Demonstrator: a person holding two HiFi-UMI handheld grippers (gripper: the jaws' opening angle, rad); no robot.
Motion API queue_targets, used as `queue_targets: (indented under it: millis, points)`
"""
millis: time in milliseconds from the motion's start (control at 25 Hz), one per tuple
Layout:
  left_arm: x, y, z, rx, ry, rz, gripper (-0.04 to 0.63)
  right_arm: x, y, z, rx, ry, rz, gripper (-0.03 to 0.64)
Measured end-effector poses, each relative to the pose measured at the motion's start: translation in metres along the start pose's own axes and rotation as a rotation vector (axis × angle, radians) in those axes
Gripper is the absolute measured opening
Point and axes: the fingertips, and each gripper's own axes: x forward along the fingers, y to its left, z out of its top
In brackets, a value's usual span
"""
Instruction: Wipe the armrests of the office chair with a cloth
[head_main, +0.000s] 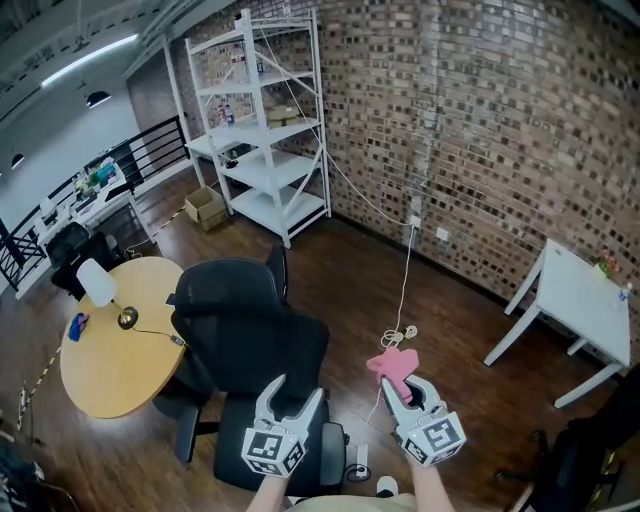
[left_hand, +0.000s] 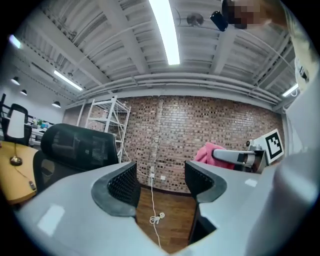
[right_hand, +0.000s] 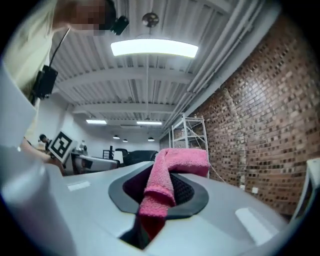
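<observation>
1. Low in the head view, close to the person, both tools are held level above the office chair (head_main: 250, 340). They sit side by side and neither touches it. I read this as a carrying pose before any wiping.
2. The right tool (head_main: 400, 388) is clamped on the pink cloth (head_main: 392, 365). In the right gripper view the pads pinch a strip of it, and a free wad stands proud of the tips. Gripped this way, the wad is likely the part meant to rub the chair.
3. The left tool (head_main: 295, 395) has its jaws a moderate way apart with nothing between them. Through the gap, the left gripper view shows only the wooden floor (left_hand: 172, 210) and a white cable (left_hand: 155, 217). It is probably kept free to steady the chair.
4. What I take to be the armrests (head_main: 187, 437) flank the seat, lower in the frame than the tools. The cloth is held clear of both, beside the backrest, so wiping looks not yet begun.
5. The cloth's long axis follows the right tool's jaws, from the throat out past the tips. It points away from the person toward the brick wall (head_main: 480, 120). The far end folds over sideways, so the leading face is a soft bend, not an edge.
</observation>
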Motion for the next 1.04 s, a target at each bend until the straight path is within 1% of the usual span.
queue_targets:
  millis: [80, 160, 240, 360, 440, 600, 880, 1040]
  points:
    - [0.0, 0.001, 0.002, 0.004, -0.005, 0.047, 0.284, 0.002, 0.001, -0.007, -0.042, 0.051, -0.041, 0.061]
    - [0.001, 0.004, 0.004, 0.012, -0.013, 0.084, 0.297, 0.005, -0.001, -0.011, -0.041, 0.073, -0.066, 0.061]
    - [0.003, 0.004, 0.008, 0.03, -0.024, 0.105, 0.304, 0.008, -0.003, -0.012, -0.035, 0.08, -0.076, 0.061]
    - [0.002, 0.001, 0.015, 0.065, -0.036, 0.118, 0.302, 0.012, -0.002, -0.006, -0.045, 0.07, -0.064, 0.061]
    - [0.0, -0.001, 0.015, 0.076, -0.038, 0.121, 0.293, 0.014, -0.001, -0.001, -0.054, 0.063, -0.052, 0.061]
    - [-0.003, 0.003, 0.012, 0.065, -0.045, 0.142, 0.293, 0.02, -0.001, 0.001, -0.059, 0.06, -0.032, 0.061]
    - [-0.01, 0.015, 0.019, 0.049, -0.057, 0.163, 0.284, 0.028, 0.011, -0.018, -0.046, 0.128, -0.006, 0.061]
    - [-0.016, 0.027, 0.021, 0.039, -0.055, 0.167, 0.284, 0.034, 0.02, -0.019, -0.036, 0.133, 0.006, 0.061]
